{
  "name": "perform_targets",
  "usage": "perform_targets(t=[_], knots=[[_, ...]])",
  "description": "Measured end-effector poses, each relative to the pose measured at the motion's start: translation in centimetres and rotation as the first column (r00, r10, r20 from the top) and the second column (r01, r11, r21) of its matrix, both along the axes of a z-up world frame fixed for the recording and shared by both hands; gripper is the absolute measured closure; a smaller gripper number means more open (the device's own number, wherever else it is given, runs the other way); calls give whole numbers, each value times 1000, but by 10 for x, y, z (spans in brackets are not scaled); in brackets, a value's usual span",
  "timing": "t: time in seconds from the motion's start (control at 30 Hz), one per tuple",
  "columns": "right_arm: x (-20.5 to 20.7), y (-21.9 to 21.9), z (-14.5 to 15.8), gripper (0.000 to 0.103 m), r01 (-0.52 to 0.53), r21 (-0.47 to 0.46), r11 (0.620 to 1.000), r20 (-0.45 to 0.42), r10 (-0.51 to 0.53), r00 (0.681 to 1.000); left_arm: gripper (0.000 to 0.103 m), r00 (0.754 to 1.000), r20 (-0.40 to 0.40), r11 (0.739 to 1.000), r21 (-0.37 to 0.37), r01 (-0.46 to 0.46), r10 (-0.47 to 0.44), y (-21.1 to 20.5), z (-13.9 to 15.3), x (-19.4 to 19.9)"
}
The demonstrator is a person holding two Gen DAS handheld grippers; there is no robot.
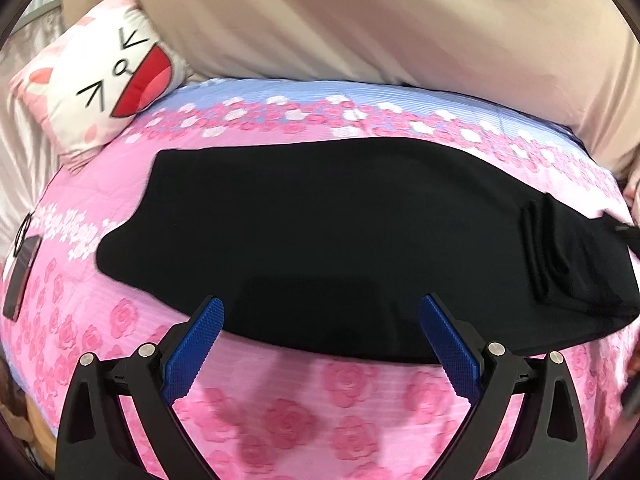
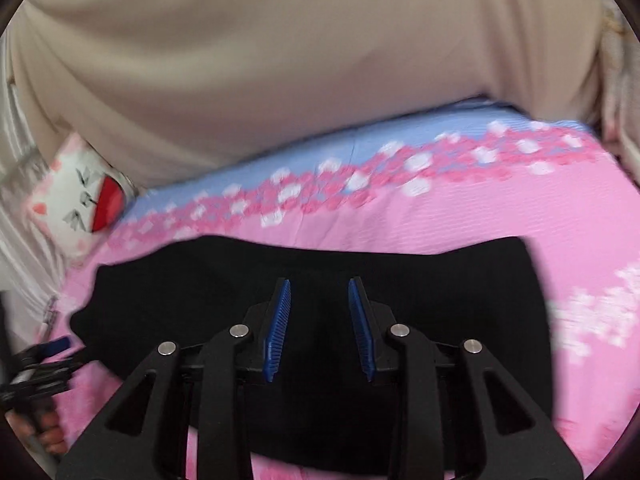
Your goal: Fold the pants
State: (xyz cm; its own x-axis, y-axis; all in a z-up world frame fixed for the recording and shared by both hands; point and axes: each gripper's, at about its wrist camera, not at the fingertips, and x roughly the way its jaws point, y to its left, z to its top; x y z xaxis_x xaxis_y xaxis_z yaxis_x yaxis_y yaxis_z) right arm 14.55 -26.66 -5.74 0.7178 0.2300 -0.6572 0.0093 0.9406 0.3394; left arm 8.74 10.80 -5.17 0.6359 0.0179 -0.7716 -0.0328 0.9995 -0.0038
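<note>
Your black pants [image 1: 320, 236] lie flat on the bed [image 1: 280, 400], already doubled leg over leg into one long strip that runs along the near edge. One end is bunched in soft folds toward the right side of the bed, as the left wrist view shows it.

Your left gripper [image 1: 322, 320] hangs just over the near edge of the strip with its jaws spread wide and nothing between them. Your right gripper [image 2: 320, 304] is above the pants too, jaws parted only a little and gripping no cloth; that view is smeared, so you are moving fast.

The risks, as I judge them:
- If you close either gripper on the top layer alone, the layers slide apart and the next fold comes out crooked.
- The right jaws stand narrow; coming down like that, they may push the cloth into a ridge instead of straddling it.
- The bunched end may stay lumpy and get trapped inside the fold.
- The bedcover is soft, so a deep pinch may catch it along with the pants.
- The cat pillow [image 1: 100, 84] sits at the far left corner, near the far end of the strip; a wide swing could brush it.
</note>
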Motion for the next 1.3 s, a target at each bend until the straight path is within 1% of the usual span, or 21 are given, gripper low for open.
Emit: perform_targets(t=[0.03, 0.1, 0.13, 0.2, 0.3, 0.33, 0.37, 0.43, 0.47, 0.53, 0.6, 0.7, 0.73, 0.83, 0.87, 0.9, 1.0, 1.1, 1.13, 1.27, 1.3], knots=[[15, 20, -24, 74, -54, 68, 996, -63, 59, 996, 6, 1000, -1, 1000, -4, -12, 12, 6, -1, 0], [16, 70, -31, 73, -71, -139, 988, -12, 70, 997, 6, 999, -10, 999, -11, -38, 38, 20, -5, 2], [14, 95, -24, 73, -124, -242, 962, -2, 128, 992, 6, 998, -16, 998, -15, -54, 54, 27, -6, 4], [13, 101, -21, 73, -168, -229, 959, -19, 168, 986, 6, 997, -27, 997, -22, -73, 72, 40, -8, 6], [-3, 63, -6, 74, -129, -9, 992, 38, 129, 991, 6, 995, -8, 995, -17, -96, 96, 58, -5, 4], [-7, 45, -6, 73, -65, 54, 996, 47, 63, 997, 6, 994, -3, 994, -14, -107, 107, 63, -4, 3], [-4, 39, -9, 73, -30, 77, 997, 34, 27, 999, 6, 991, -2, 991, -16, -131, 130, 72, -6, 4], [18, 54, -36, 73, -92, 59, 994, -73, 96, 993, 6, 986, -17, 986, -34, -164, 164, 84, -12, 8], [16, 67, -34, 73, -99, -23, 995, -17, 99, 995, 6, 982, -40, 981, -50, -185, 183, 91, -16, 13], [15, 93, -22, 73, -149, -134, 980, -26, 147, 989, 6, 978, -64, 975, -88, -203, 197, 98, -20, 19], [9, 98, -8, 73, -170, -99, 980, 6, 171, 985, 6, 973, -69, 966, -119, -228, 221, 108, -19, 19], [-11, 86, 11, 73, -112, -13, 994, 107, 113, 988, 6, 948, -74, 926, -205, -318, 310, 147, -19, 9], [-18, 82, 15, 73, -105, 12, 994, 128, 103, 986, 6, 934, -91, 903, -239, -357, 345, 163, -21, 5], [-26, 87, 21, 73, -86, -55, 995, 142, 93, 986, 6, 891, -168, 808, -377, -453, 421, 213, -36, -6], [-30, 88, 21, 73, -79, -78, 994, 147, 89, 985, 7, 881, -183, 769, -434, -470, 435, 225, -41, -11], [-37, 89, 20, 72, -67, -97, 993, 149, 81, 986, 7, 881, -177, 749, -468, -468, 439, 230, -41, -14], [-51, 80, 13, 56, -52, -53, 997, 143, 59, 988, 7, 875, -179, 728, -494, -476, 450, 230, -40, -10], [-58, 76, 5, 56, -49, -46, 998, 128, 55, 990, 7, 865, -163, 720, -494, -487, 474, 222, -40, 4], [-62, 76, 3, 56, -45, -57, 997, 128, 52, 990, 7, 870, -159, 715, -512, -476, 466, 220, -41, 7], [-78, 67, 2, 56, -26, -69, 997, 133, 35, 990, 6, 881, -174, 668, -593, -450, 439, 212, -43, 29], [-83, 63, 1, 54, -15, -59, 998, 139, 23, 990, 6, 874, -176, 664, -588, -463, 453, 212, -43, 33]])
